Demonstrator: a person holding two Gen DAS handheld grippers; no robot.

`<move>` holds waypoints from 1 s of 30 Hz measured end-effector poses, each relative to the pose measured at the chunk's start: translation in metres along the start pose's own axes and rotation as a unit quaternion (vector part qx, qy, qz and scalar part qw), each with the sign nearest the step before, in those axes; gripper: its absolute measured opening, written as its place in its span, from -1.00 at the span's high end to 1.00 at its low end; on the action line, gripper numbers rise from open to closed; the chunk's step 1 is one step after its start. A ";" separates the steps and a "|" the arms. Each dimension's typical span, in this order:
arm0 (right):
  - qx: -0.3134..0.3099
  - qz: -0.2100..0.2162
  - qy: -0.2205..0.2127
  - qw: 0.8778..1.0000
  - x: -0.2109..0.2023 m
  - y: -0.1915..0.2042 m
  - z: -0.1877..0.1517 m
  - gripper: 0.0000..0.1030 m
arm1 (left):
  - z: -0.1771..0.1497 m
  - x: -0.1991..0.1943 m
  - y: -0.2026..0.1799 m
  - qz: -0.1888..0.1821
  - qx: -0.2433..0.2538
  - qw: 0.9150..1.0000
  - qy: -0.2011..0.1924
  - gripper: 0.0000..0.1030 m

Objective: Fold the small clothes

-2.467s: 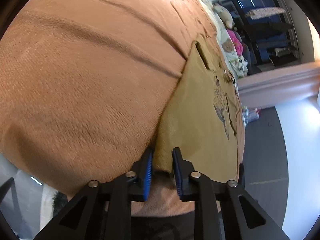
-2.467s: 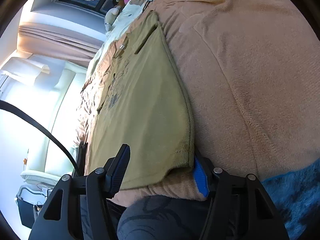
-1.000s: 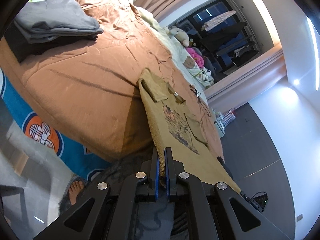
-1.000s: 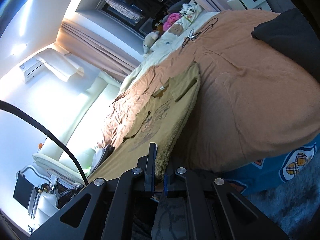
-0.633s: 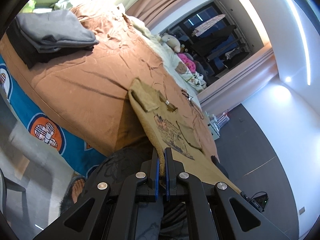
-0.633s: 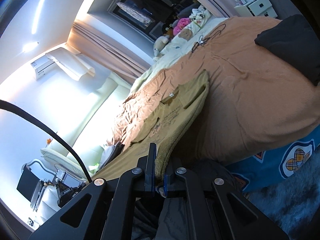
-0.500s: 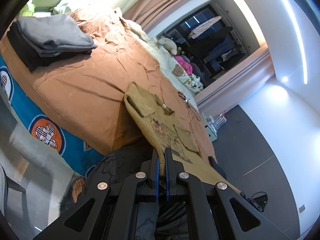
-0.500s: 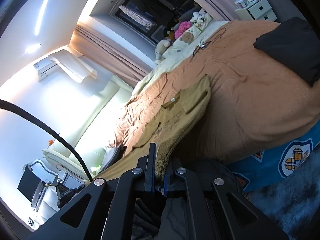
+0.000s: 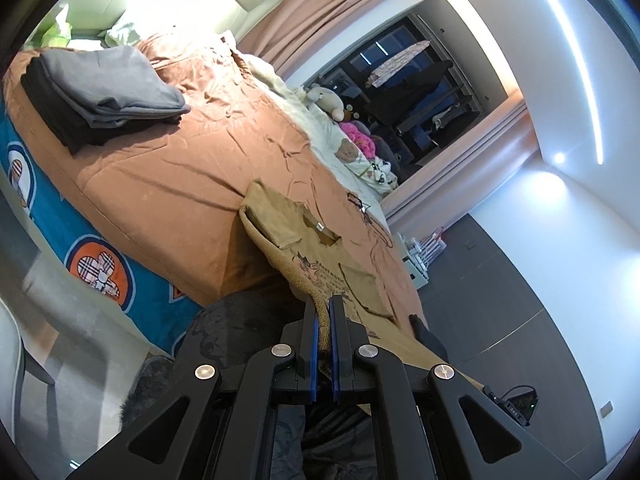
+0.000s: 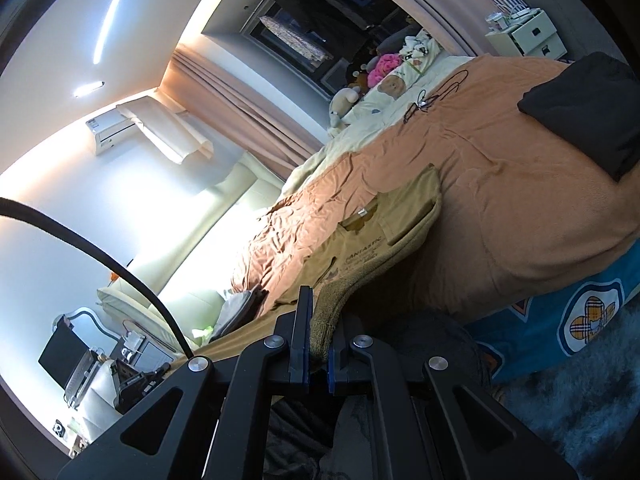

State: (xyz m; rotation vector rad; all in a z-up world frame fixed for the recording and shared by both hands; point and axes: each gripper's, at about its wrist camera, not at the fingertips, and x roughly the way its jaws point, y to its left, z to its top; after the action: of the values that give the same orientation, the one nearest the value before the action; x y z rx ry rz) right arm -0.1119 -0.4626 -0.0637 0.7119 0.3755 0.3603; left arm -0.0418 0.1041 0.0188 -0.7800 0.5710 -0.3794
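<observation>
Tan knit, soft and light, fills both sets of tongs: we see the left gripper [image 9: 324, 336] and the right gripper [image 10: 318, 336] each pinched tight on a bottom corner of the small tan T-shirt [image 9: 320, 256], the blue pads nearly meeting through the hem. We judge the cloth limp and easily stretched, not slippery, best held at hem corners as it is. Its lower half hangs in the air off the near edge of the bed [image 9: 192, 184]; collar and folded-in sleeves rest on the brown blanket, well apart from the grey-and-black stack [image 9: 100, 96] at the far left corner. Against the earliest frames, we note the jaws have shut on the hem, and both hands have pulled back, lifting it.
</observation>
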 end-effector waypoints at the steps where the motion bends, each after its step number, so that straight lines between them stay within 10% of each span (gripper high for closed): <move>1: 0.002 0.001 -0.001 1.000 0.002 -0.002 0.001 0.95 | 0.000 0.000 0.000 0.000 0.000 1.000 0.000 0.92; 17: -0.014 -0.006 -0.001 1.000 0.041 0.005 0.043 0.95 | 0.051 0.031 -0.022 0.000 0.017 1.000 0.000 0.92; 30: -0.025 -0.054 0.000 0.998 0.128 0.006 0.105 0.95 | 0.135 0.142 -0.020 0.037 0.034 0.998 0.025 0.92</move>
State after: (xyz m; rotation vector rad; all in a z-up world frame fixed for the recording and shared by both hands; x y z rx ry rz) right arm 0.0459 -0.4609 -0.0136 0.6401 0.4029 0.2665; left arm 0.1496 0.0914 0.0625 -0.6834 0.6287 -0.3482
